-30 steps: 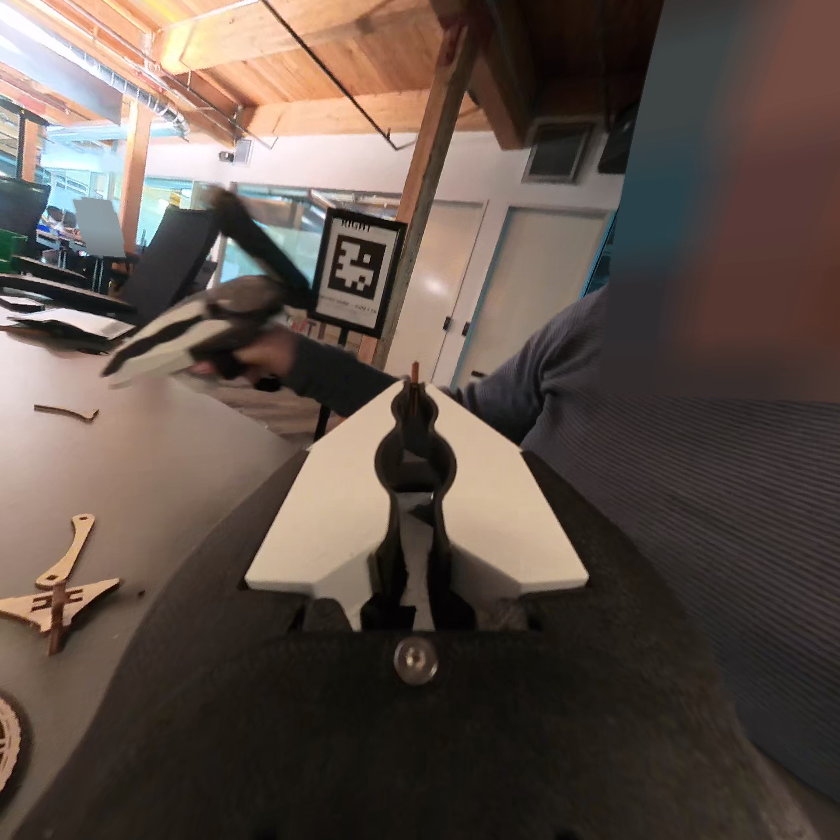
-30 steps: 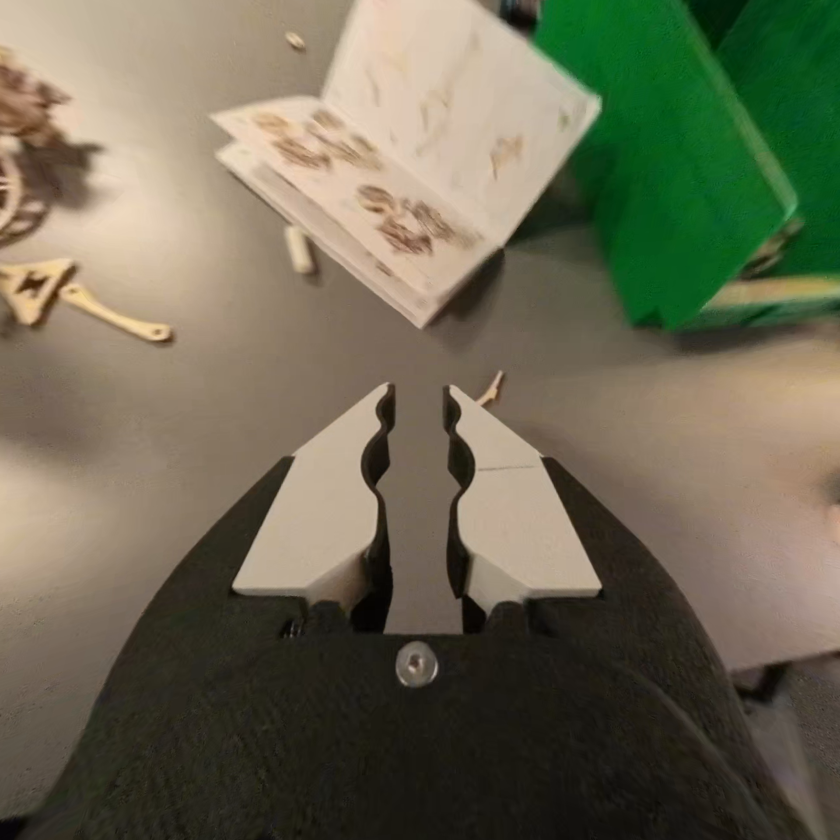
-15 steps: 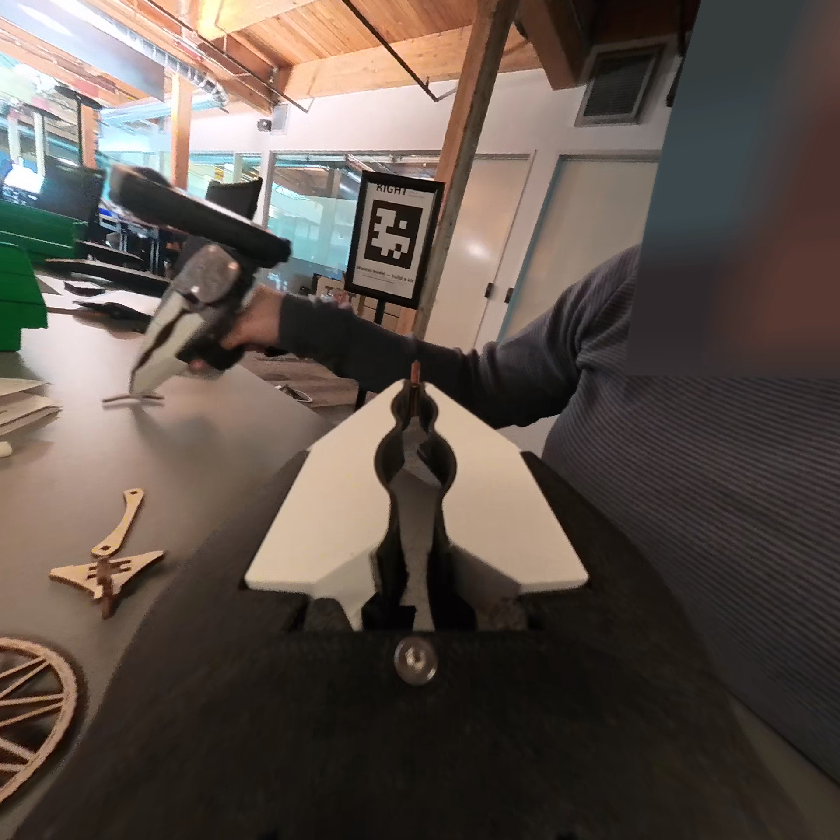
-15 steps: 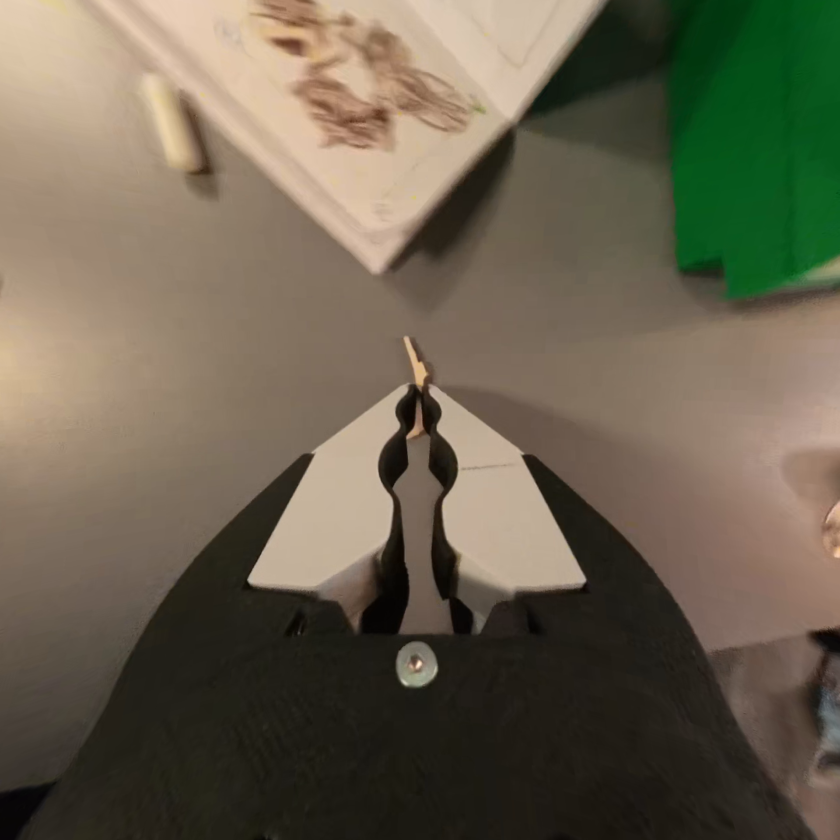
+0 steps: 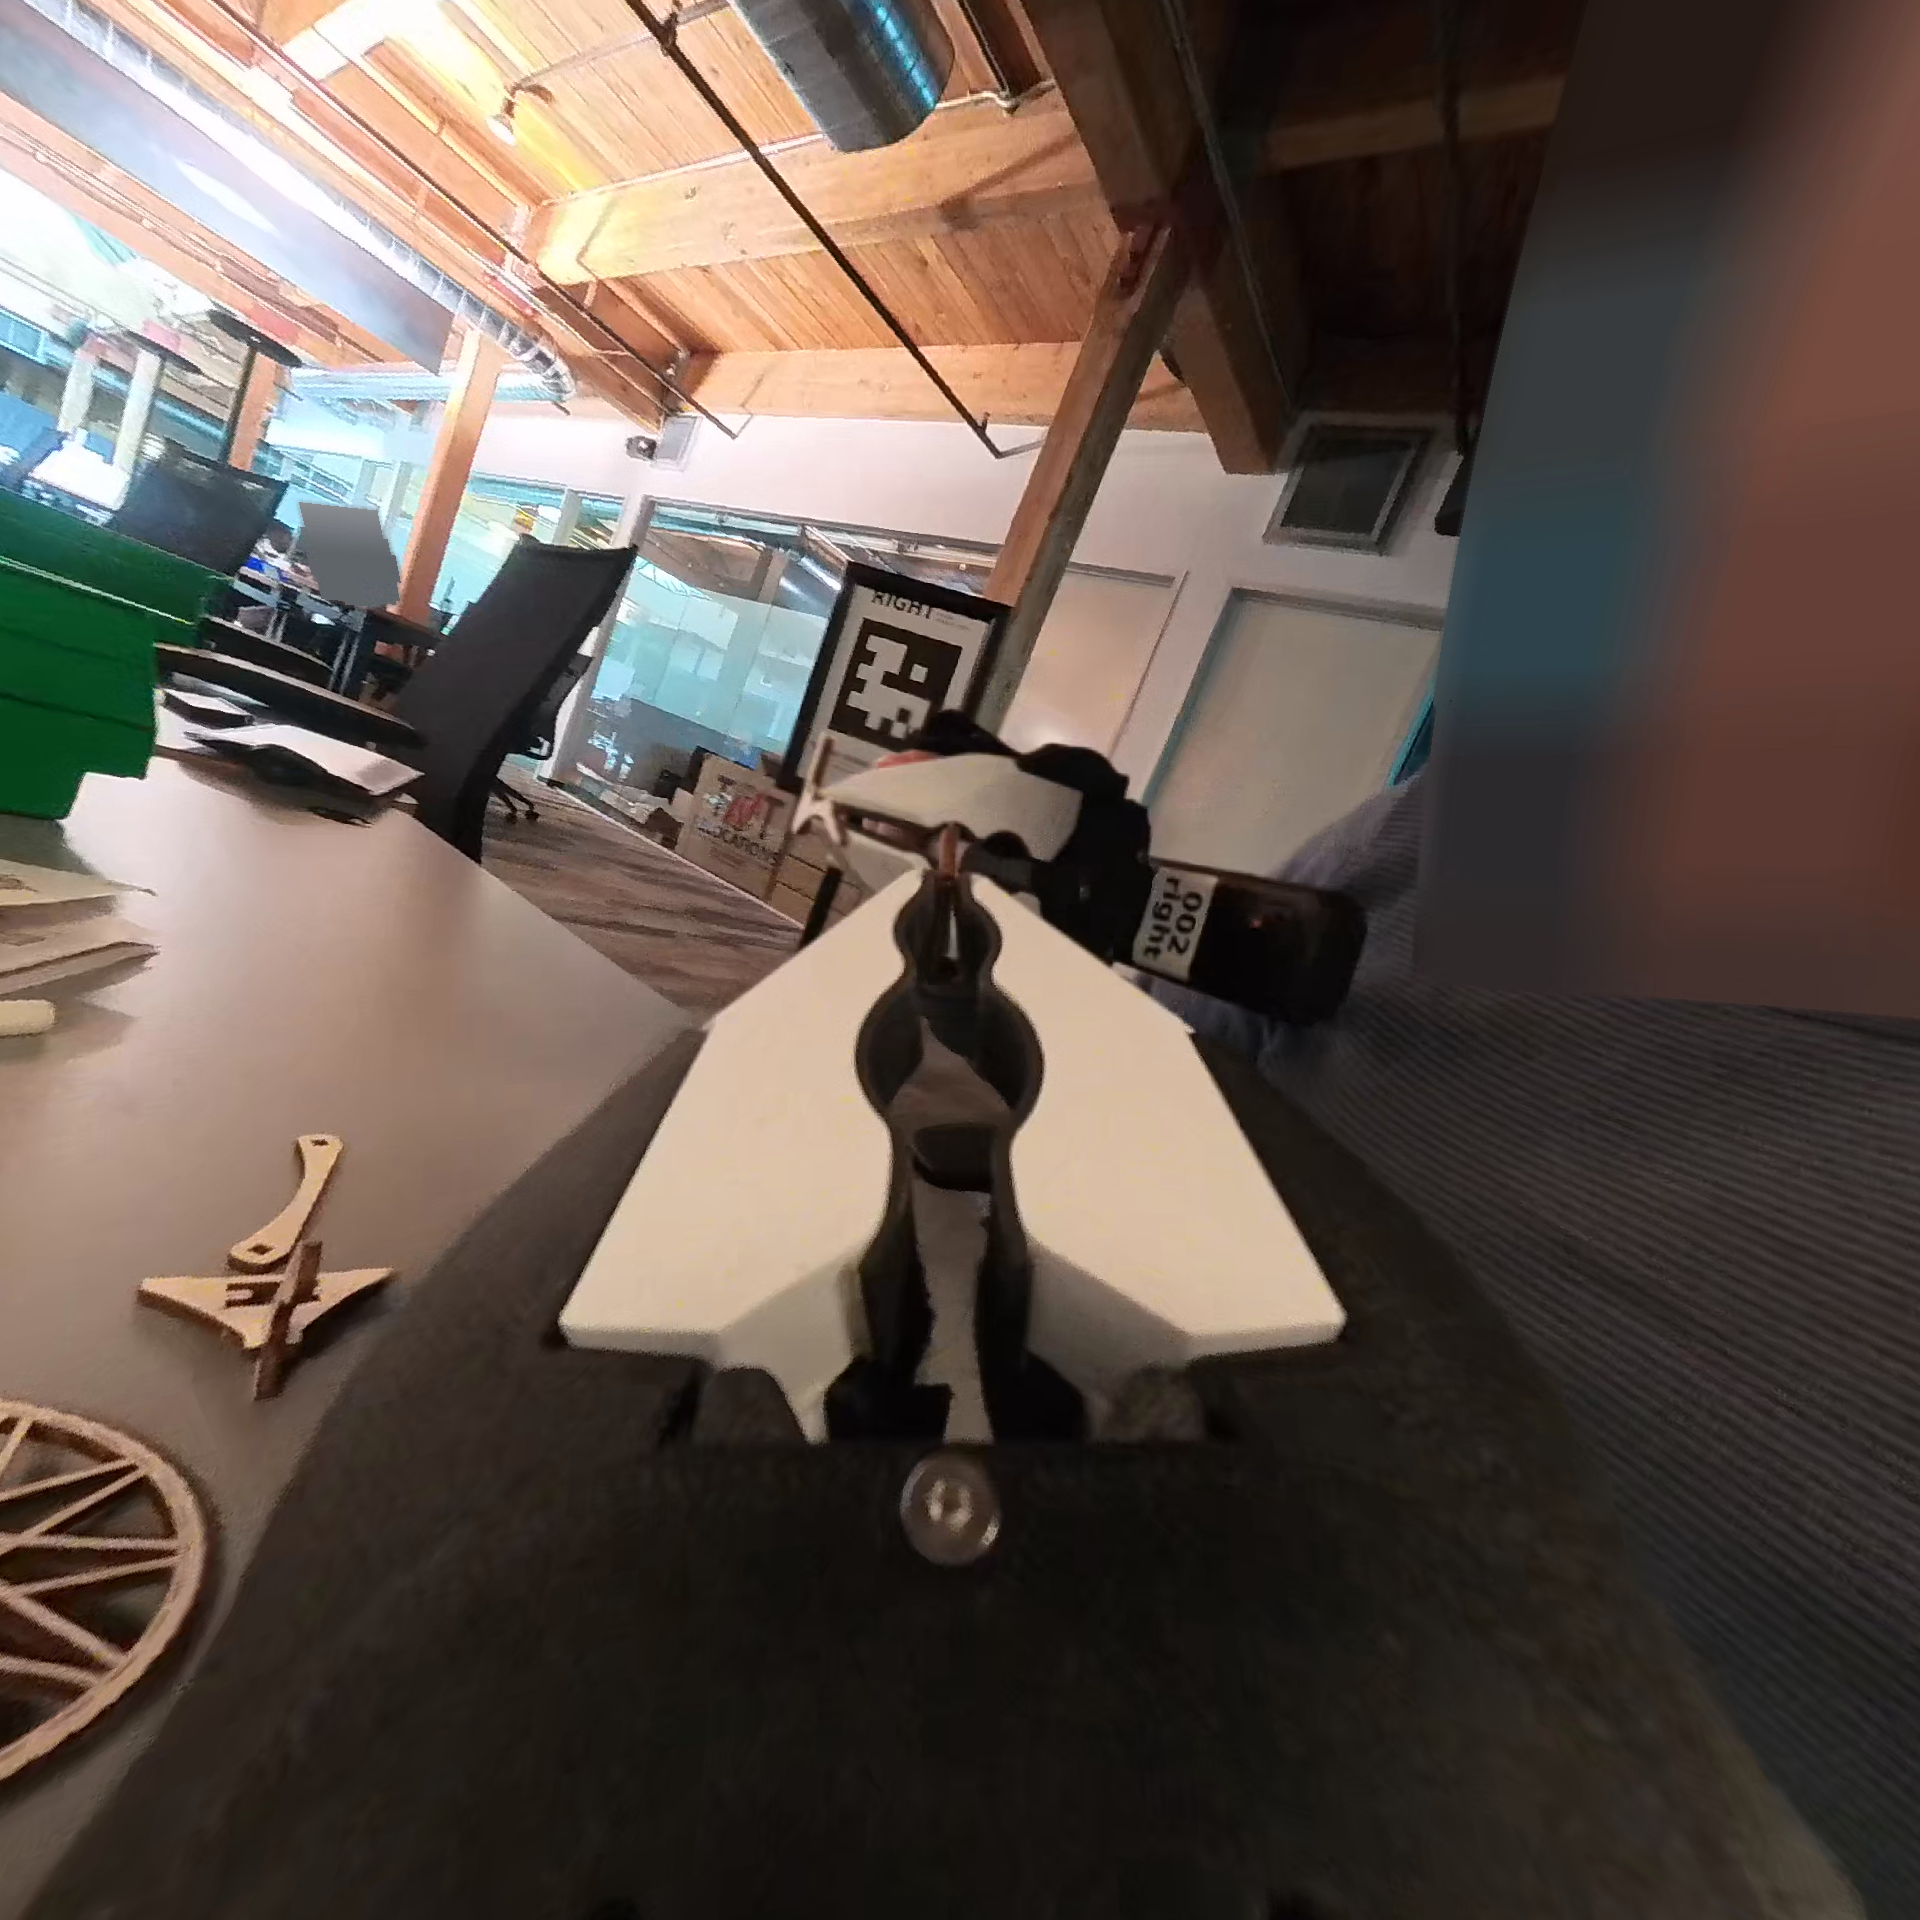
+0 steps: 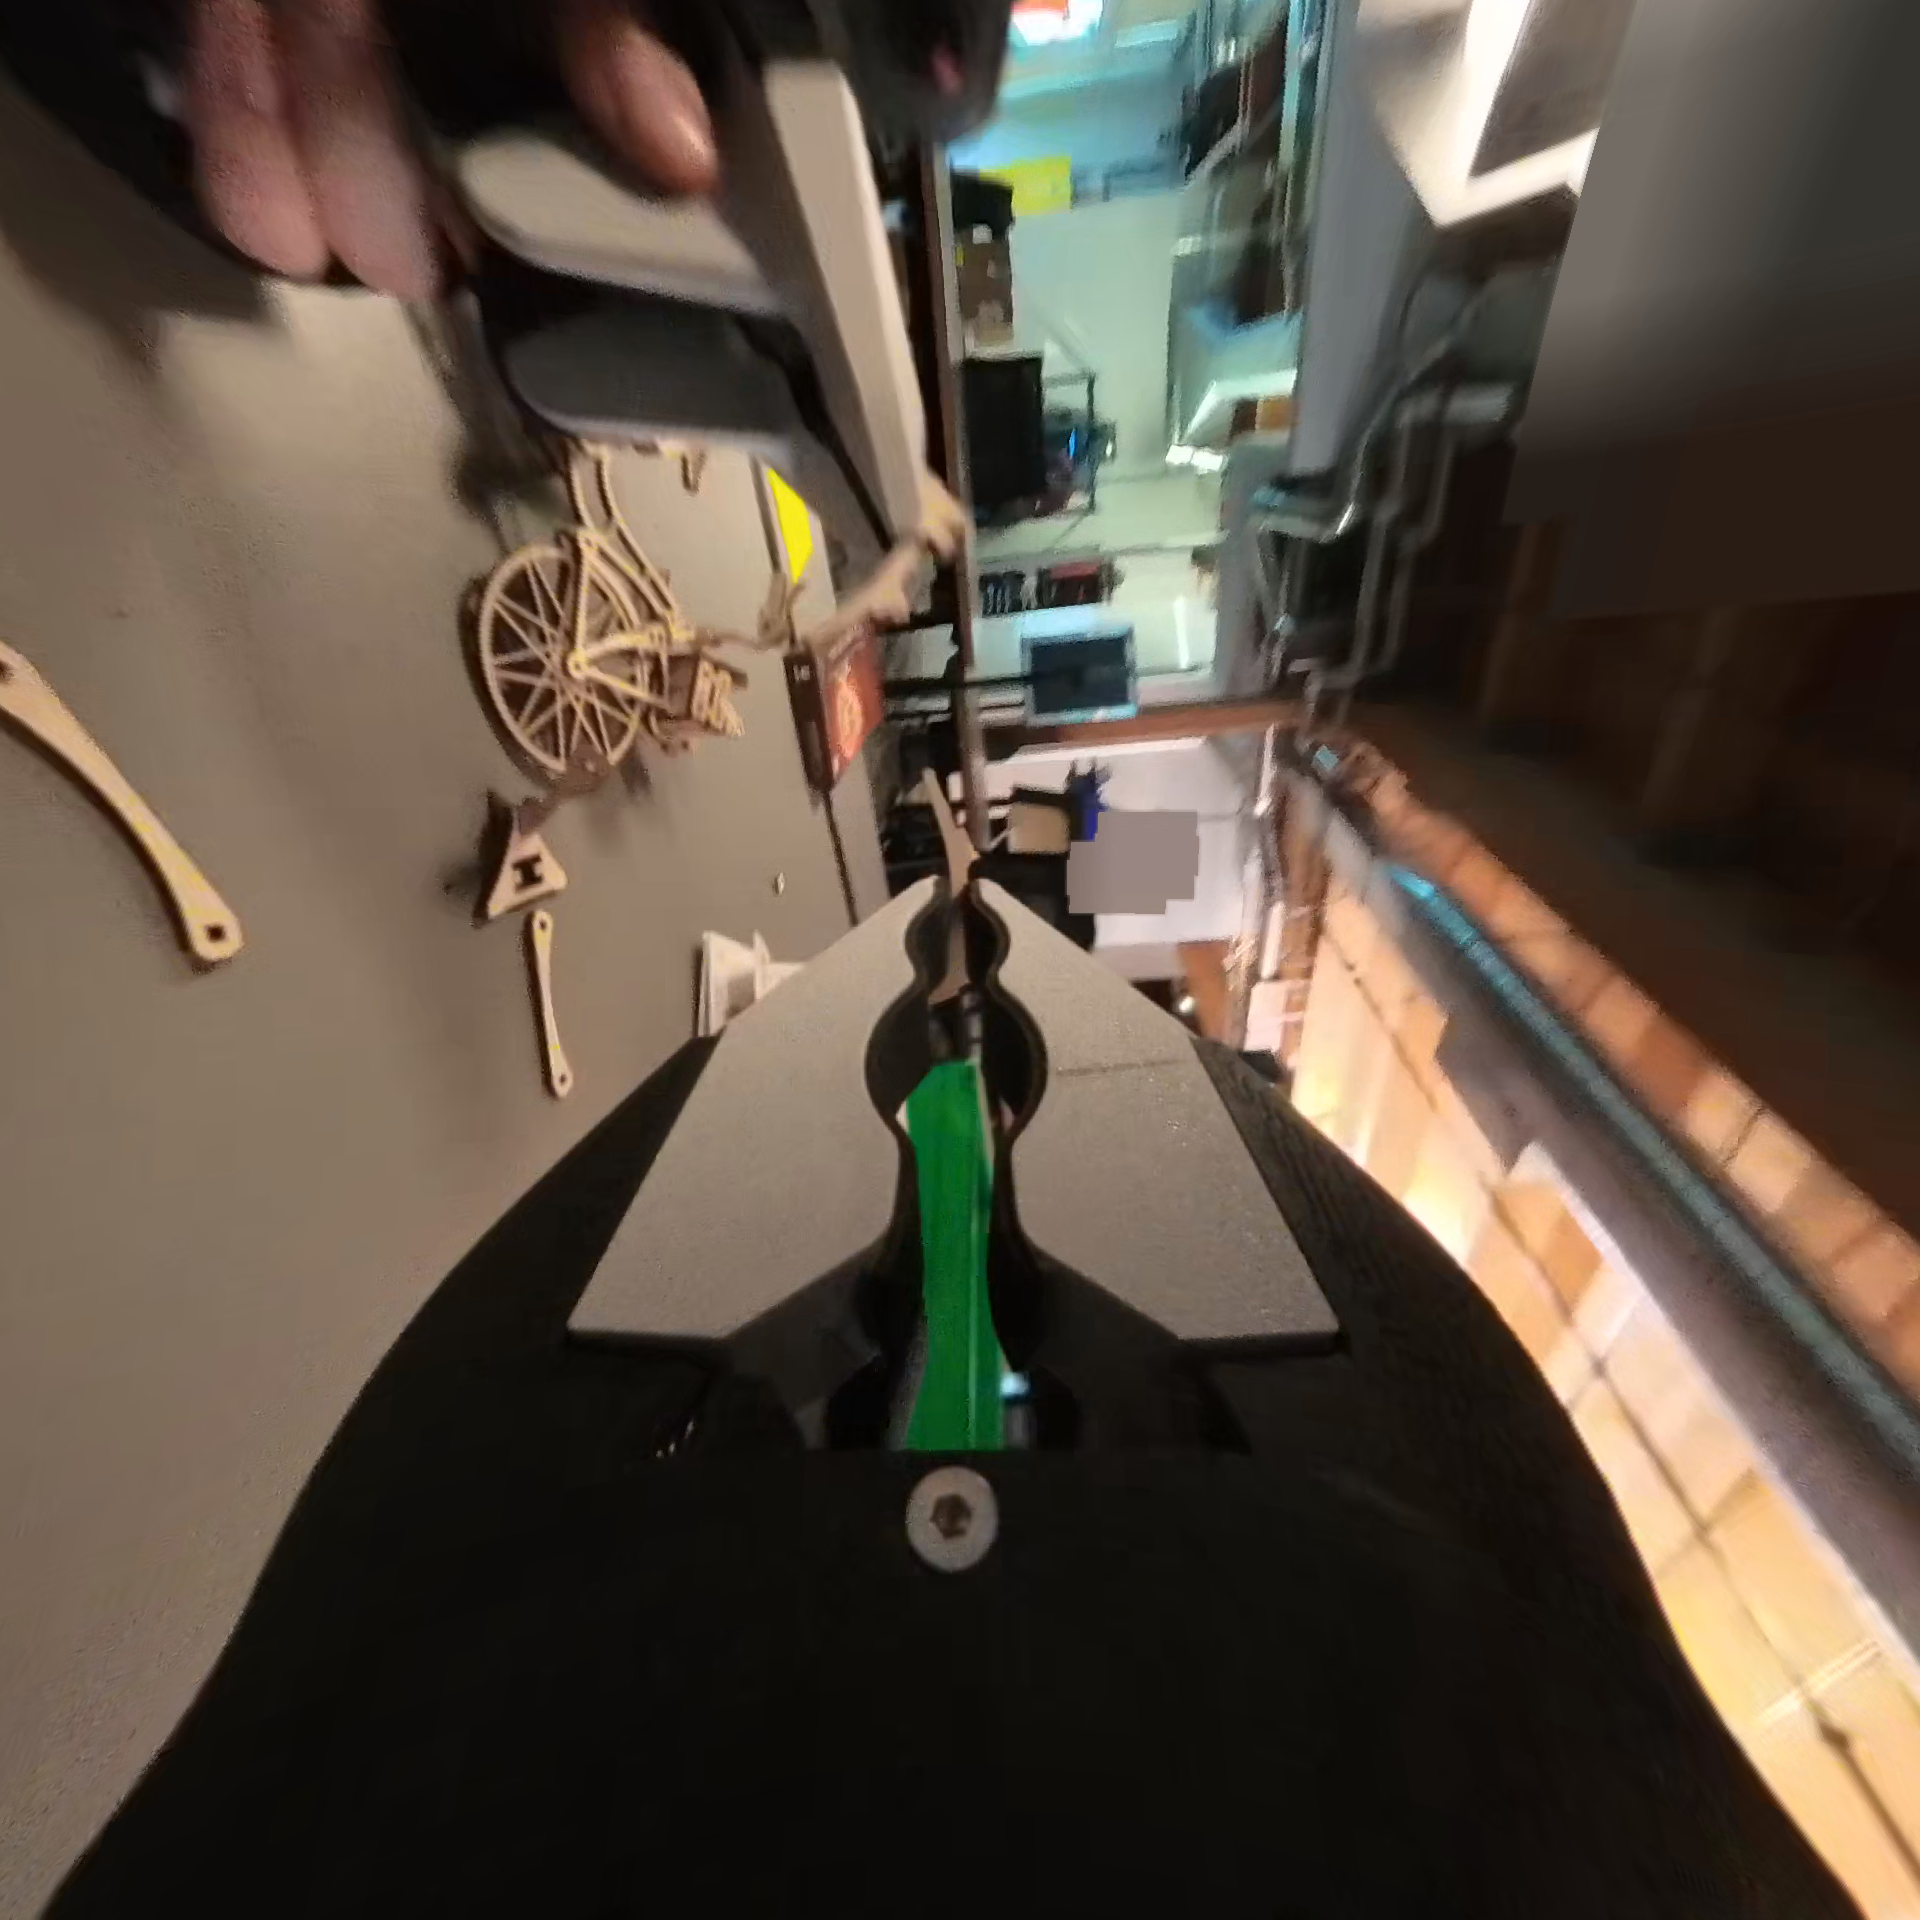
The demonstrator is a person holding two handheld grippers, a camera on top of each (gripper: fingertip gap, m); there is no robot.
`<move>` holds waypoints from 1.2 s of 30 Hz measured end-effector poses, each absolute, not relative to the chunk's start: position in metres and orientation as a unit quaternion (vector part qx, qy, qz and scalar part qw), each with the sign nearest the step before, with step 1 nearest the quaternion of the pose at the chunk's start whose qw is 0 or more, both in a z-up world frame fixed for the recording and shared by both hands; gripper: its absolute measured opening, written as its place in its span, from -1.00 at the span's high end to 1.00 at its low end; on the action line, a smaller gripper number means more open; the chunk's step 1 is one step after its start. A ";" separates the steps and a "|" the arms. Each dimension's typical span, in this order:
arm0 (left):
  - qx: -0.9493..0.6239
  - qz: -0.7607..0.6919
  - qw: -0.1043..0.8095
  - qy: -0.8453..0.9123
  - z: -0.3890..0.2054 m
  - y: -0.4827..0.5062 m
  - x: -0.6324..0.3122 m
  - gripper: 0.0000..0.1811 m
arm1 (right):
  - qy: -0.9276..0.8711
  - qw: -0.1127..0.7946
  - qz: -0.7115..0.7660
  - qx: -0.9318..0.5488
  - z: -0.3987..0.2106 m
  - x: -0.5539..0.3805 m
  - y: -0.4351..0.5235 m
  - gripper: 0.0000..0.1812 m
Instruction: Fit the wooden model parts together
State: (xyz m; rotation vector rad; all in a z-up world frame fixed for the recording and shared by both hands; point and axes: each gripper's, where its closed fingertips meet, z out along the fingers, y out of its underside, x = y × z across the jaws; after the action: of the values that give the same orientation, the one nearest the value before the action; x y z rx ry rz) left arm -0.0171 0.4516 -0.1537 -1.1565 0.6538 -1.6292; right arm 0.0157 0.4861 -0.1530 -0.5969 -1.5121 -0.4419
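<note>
Above table, both hand-held grippers clamped on slivers; right hand-held gripper (image 5: pixel 831 805) now raised beside left hand-held gripper (image 5: pixel 948 906)

Spoked wooden wheel (image 5: pixel 73 1548): cut off by the left edge of the left wrist view. Thin wooden strip (image 5: pixel 948 914) in the left gripper (image 5: pixel 945 883): mostly hidden between the closed jaws, shape indeterminable. Wooden bicycle model (image 6: pixel 592 665): blurred, detail unclear. Curved wooden arm (image 6: pixel 114 810): cropped at the left edge. Hand (image 6: pixel 395 135): motion-blurred, cut off above.
</note>
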 end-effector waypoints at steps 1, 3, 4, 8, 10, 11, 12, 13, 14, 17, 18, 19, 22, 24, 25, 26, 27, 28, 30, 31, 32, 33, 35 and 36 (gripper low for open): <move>-0.476 -0.675 0.491 0.277 -0.154 0.449 -0.015 0.99 | -0.673 0.669 -0.196 -0.248 -0.153 0.012 0.478 1.00; -0.471 -0.678 0.485 0.289 -0.154 0.444 -0.012 0.99 | -0.671 0.679 -0.187 -0.233 -0.150 0.007 0.466 1.00; -0.472 -0.677 0.483 0.293 -0.155 0.443 -0.011 0.99 | -0.670 0.680 -0.180 -0.235 -0.148 0.006 0.464 1.00; -0.471 -0.682 0.476 0.296 -0.155 0.442 -0.010 0.99 | -0.672 0.674 -0.182 -0.246 -0.147 0.005 0.464 1.00; -0.474 -0.682 0.475 0.291 -0.156 0.444 -0.011 0.99 | -0.680 0.660 -0.188 -0.259 -0.153 0.005 0.470 1.00; -0.475 -0.682 0.476 0.288 -0.156 0.445 -0.011 0.99 | -0.682 0.656 -0.185 -0.266 -0.154 0.005 0.471 1.00; -0.480 -0.680 0.475 0.286 -0.157 0.446 -0.011 0.98 | -0.684 0.652 -0.178 -0.273 -0.156 0.004 0.471 1.00; -0.488 -0.676 0.474 0.281 -0.159 0.449 -0.011 0.98 | -0.686 0.649 -0.169 -0.281 -0.158 0.003 0.471 1.00; -0.496 -0.675 0.472 0.276 -0.160 0.452 -0.011 0.99 | -0.687 0.648 -0.161 -0.289 -0.158 0.002 0.470 1.00; -0.502 -0.677 0.468 0.267 -0.161 0.455 -0.011 0.99 | -0.686 0.647 -0.151 -0.297 -0.158 0.000 0.468 1.00; -0.503 -0.677 0.468 0.267 -0.162 0.455 -0.011 0.99 | -0.686 0.647 -0.150 -0.297 -0.158 0.000 0.468 1.00; -0.504 -0.676 0.467 0.267 -0.162 0.455 -0.011 0.99 | -0.687 0.645 -0.149 -0.298 -0.159 -0.001 0.468 1.00; -0.506 -0.673 0.466 0.272 -0.163 0.454 -0.009 0.99 | -0.688 0.643 -0.149 -0.299 -0.160 -0.001 0.468 1.00; -0.506 -0.673 0.466 0.271 -0.163 0.454 -0.009 0.99 | -0.688 0.643 -0.148 -0.301 -0.160 -0.001 0.468 1.00; -0.506 -0.674 0.465 0.271 -0.163 0.454 -0.009 0.99 | -0.688 0.643 -0.147 -0.301 -0.160 -0.001 0.468 1.00; -0.507 -0.674 0.465 0.270 -0.163 0.455 -0.009 0.99 | -0.688 0.643 -0.147 -0.302 -0.160 -0.001 0.468 1.00; -0.507 -0.674 0.465 0.270 -0.163 0.455 -0.009 0.99 | -0.689 0.643 -0.147 -0.302 -0.160 -0.001 0.468 1.00; -0.507 -0.673 0.465 0.270 -0.163 0.455 -0.009 0.99 | -0.689 0.642 -0.146 -0.303 -0.160 -0.001 0.468 1.00; -0.508 -0.673 0.466 0.270 -0.163 0.455 -0.009 0.99 | -0.689 0.642 -0.145 -0.304 -0.160 -0.001 0.469 1.00; -0.508 -0.673 0.465 0.270 -0.163 0.455 -0.009 0.99 | -0.689 0.641 -0.145 -0.304 -0.160 -0.001 0.469 1.00; -0.508 -0.673 0.465 0.270 -0.163 0.455 -0.009 0.99 | -0.690 0.641 -0.145 -0.304 -0.160 -0.001 0.469 1.00; -0.508 -0.673 0.465 0.269 -0.164 0.455 -0.009 0.99 | -0.690 0.641 -0.145 -0.304 -0.160 -0.001 0.469 1.00; -0.508 -0.673 0.465 0.269 -0.164 0.455 -0.009 0.99 | -0.690 0.641 -0.145 -0.304 -0.160 -0.001 0.469 1.00; -0.509 -0.673 0.465 0.268 -0.164 0.455 -0.009 0.99 | -0.690 0.640 -0.144 -0.304 -0.160 -0.001 0.469 1.00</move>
State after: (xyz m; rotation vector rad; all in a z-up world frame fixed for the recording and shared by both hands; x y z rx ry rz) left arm -0.0094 0.4555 -0.1637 -1.2500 0.6592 -1.6539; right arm -0.0010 0.4690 -0.1604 -0.6941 -1.5743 -0.3294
